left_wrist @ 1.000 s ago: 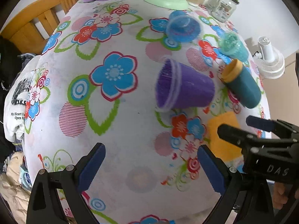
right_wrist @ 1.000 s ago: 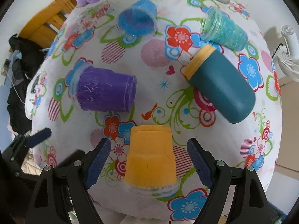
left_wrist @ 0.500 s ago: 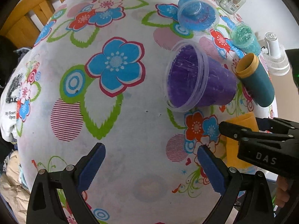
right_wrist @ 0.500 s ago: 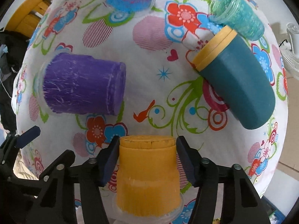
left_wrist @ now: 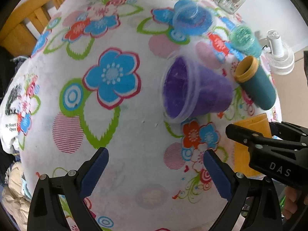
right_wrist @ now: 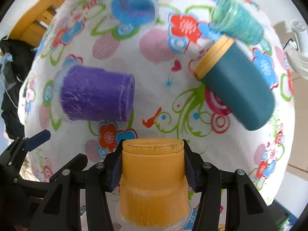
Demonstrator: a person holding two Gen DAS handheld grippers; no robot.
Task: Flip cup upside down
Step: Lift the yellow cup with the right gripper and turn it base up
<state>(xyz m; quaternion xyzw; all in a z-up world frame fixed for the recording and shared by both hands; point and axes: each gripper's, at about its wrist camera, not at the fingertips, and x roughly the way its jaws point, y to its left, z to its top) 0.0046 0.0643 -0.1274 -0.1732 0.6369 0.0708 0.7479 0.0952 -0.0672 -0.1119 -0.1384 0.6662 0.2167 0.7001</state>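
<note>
The right gripper (right_wrist: pixel 153 165) pinches the orange cup (right_wrist: pixel 154 181), just beside the lying purple cup (right_wrist: pixel 96 96); its rim seems down. The left gripper (left_wrist: pixel 156 170) is spread wide.

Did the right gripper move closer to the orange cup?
Yes. The right hand-held gripper moved forward and closed on the orange cup, which stayed beside the red-blue flower.

Right gripper closed on orange cup

Right gripper (right_wrist: pixel 153 165) jaws, wide apart a second ago, now press both sides of the orange cup (right_wrist: pixel 153 182) at lower centre frame.
</note>
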